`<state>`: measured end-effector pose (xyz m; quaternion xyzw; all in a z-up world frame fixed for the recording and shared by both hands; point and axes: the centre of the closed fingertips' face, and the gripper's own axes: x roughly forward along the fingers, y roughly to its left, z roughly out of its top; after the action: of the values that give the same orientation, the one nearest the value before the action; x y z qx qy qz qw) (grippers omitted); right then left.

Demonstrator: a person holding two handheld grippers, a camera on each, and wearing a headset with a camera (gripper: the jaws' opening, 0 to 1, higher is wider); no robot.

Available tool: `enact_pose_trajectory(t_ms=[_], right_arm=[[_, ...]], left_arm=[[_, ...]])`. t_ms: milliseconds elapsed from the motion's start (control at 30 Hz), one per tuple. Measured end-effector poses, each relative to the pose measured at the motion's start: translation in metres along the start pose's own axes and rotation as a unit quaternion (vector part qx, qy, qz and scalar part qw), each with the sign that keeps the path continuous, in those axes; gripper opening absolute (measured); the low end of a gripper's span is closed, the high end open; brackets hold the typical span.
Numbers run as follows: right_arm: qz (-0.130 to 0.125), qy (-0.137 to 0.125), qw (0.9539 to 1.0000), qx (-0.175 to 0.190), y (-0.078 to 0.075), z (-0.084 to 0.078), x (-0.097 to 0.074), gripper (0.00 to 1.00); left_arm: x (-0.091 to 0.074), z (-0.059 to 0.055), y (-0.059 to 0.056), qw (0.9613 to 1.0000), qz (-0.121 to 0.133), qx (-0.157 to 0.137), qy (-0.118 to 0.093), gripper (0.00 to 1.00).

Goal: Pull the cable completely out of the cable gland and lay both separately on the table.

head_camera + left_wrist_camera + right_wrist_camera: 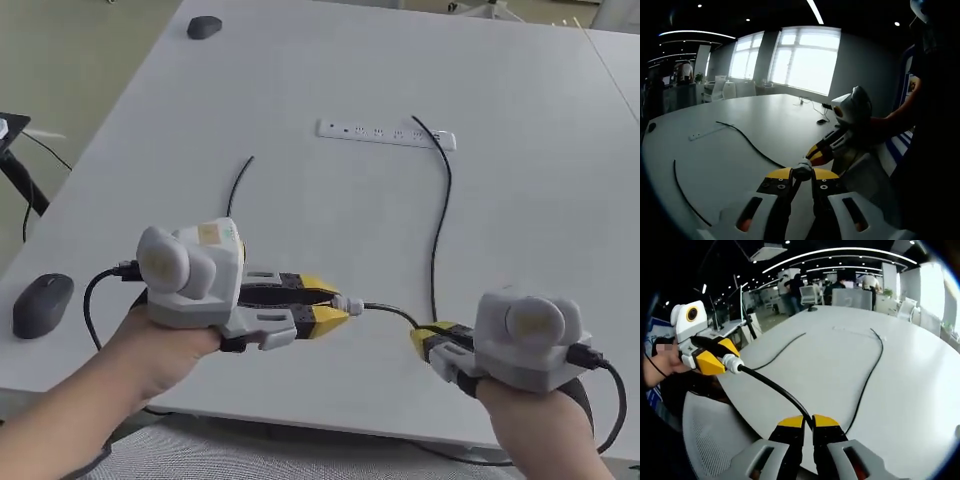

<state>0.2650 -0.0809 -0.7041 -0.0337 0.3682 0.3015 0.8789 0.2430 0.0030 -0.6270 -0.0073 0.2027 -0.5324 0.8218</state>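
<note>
Left gripper [801, 176] clamped on cable gland [802, 168] | right gripper [808, 421] clamped on cable [775, 387] | white table [300, 80] | office windows [805, 60] behind

No legible text, labels or numbers anywhere.

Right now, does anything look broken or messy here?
Nothing looks broken or spilled. The left tool holds the cable gland, and the right tool holds the cable, which is not yet pulled out of it.
</note>
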Motion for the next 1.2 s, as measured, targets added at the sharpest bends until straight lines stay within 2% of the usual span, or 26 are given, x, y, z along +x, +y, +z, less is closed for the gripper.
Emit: enact_pose_trajectory(t_ms=[367, 633, 767, 800, 867, 967, 1033, 1100, 1200], right_arm=[[0.015, -0.015, 0.9997, -0.01, 0.008, 0.006, -0.005, 0.02], [0.011, -0.008, 0.9972, -0.074, 0.011, 0.004, -0.007, 0.02], [0.022, -0.007, 0.995, -0.097, 0.018, 0.007, -0.011, 0.12], [0.02, -0.006, 0.9936, -0.111, 0.019, 0.008, -0.012, 0.13], [0.016, -0.006, 0.9877, -0.156, 0.022, 0.013, -0.015, 0.14], [0.015, -0.017, 0.9721, -0.234, 0.036, 0.028, -0.02, 0.14], [0.023, -0.025, 0.9665, -0.255, 0.048, 0.038, -0.02, 0.14], [0.028, -0.029, 0.9638, -0.264, 0.057, 0.045, -0.019, 0.14], [0.029, -0.029, 0.9533, -0.299, 0.067, 0.052, -0.013, 0.12]], left_arm=[[-0.007, 0.003, 0.007, 1.0, 0.006, -0.002, 0.0, 0.15], [-0.006, 0.002, 0.008, 1.0, 0.006, -0.006, 0.002, 0.15], [-0.005, 0.0, 0.007, 0.9999, 0.005, -0.01, 0.005, 0.15], [-0.005, -0.001, 0.006, 0.9999, 0.005, -0.01, 0.006, 0.15], [-0.005, -0.001, 0.005, 0.9999, 0.003, -0.009, 0.007, 0.15], [-0.005, -0.001, 0.004, 0.9999, 0.002, -0.008, 0.01, 0.15], [-0.005, -0.001, 0.004, 0.9999, 0.0, -0.008, 0.01, 0.15], [-0.004, -0.001, 0.004, 0.9999, 0.0, -0.008, 0.011, 0.15], [-0.004, 0.0, 0.003, 0.9999, 0.0, -0.008, 0.009, 0.15]])
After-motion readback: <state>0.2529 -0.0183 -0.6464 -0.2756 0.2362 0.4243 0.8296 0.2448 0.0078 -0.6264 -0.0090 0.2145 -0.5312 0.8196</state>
